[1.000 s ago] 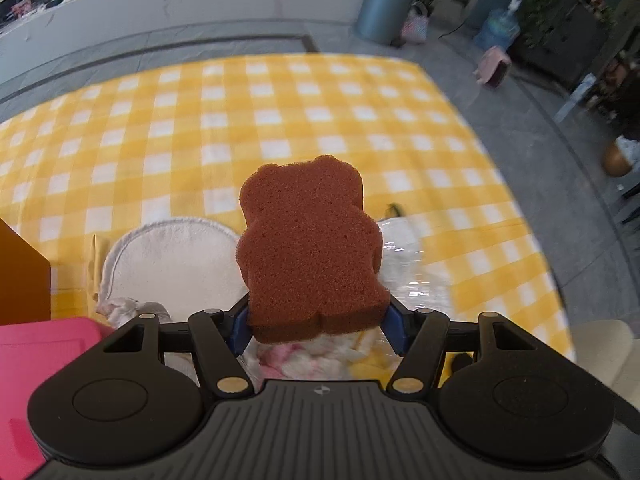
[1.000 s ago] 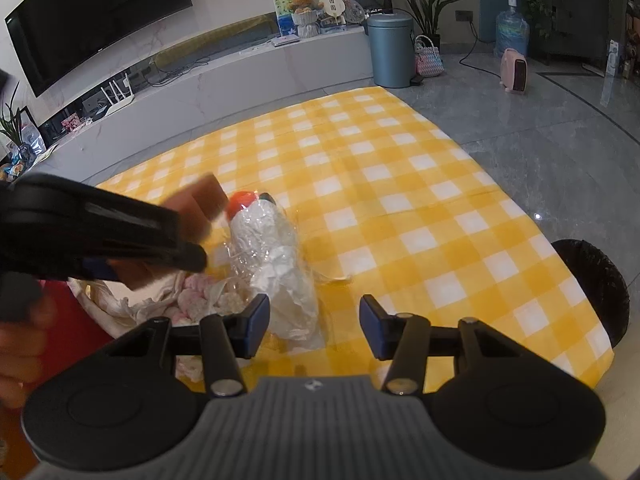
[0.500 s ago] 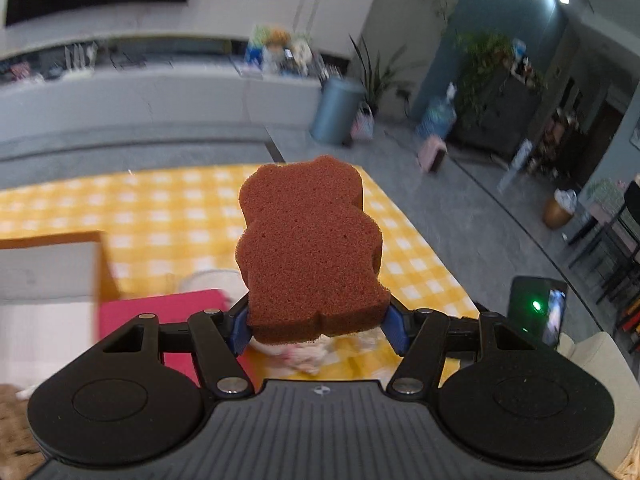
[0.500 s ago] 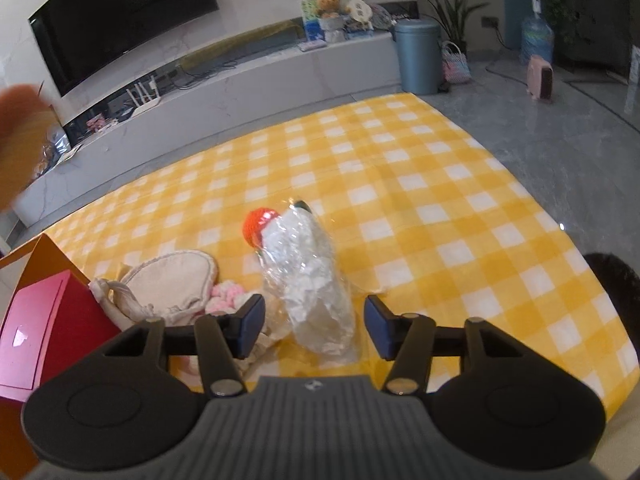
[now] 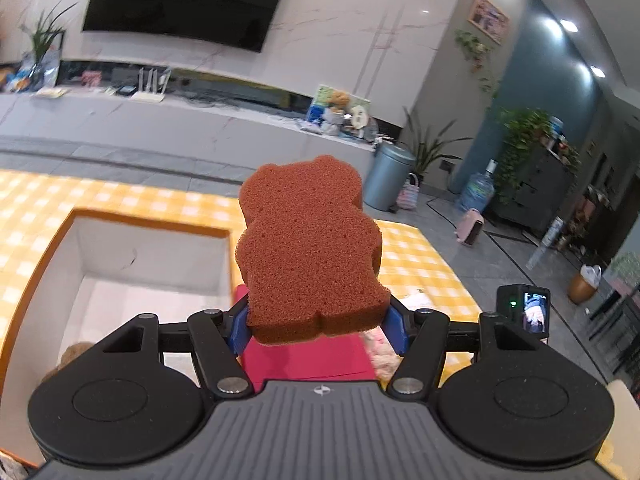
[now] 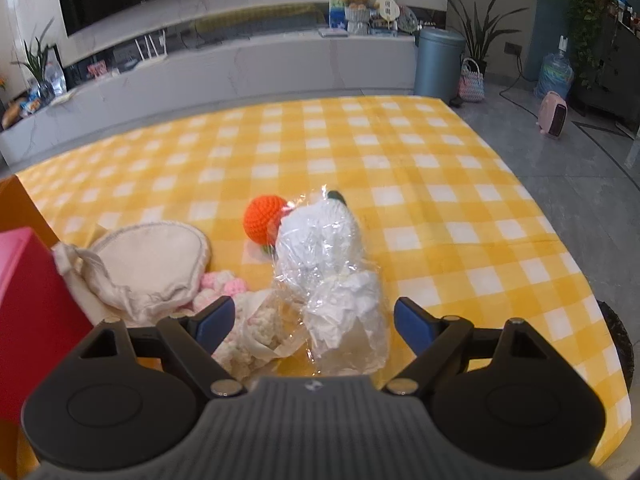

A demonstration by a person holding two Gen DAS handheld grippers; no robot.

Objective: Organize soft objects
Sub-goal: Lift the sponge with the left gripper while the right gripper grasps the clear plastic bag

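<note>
My left gripper (image 5: 318,330) is shut on a brown bear-shaped sponge (image 5: 308,252), held up in the air just right of an open orange box with a white inside (image 5: 132,264). My right gripper (image 6: 314,320) hangs low over a clear plastic bag of white stuffing (image 6: 332,276); its jaws are opening and the pads do not touch the bag. An orange crocheted ball (image 6: 264,220) lies behind the bag. A cream cloth pouch (image 6: 148,264) and pink and white fluffy pieces (image 6: 240,308) lie to the left.
A pink lid or box (image 6: 32,312) stands at the left on the yellow checked tablecloth (image 6: 400,152). The table's right edge drops to a grey floor with a dark round object (image 6: 618,340) beside it. A camera unit (image 5: 524,308) shows at the right in the left wrist view.
My left gripper has lifted the sponge and swung left from above the soft pile to beside the open box. My right gripper's jaws have spread wider and come closer over the plastic bag.
</note>
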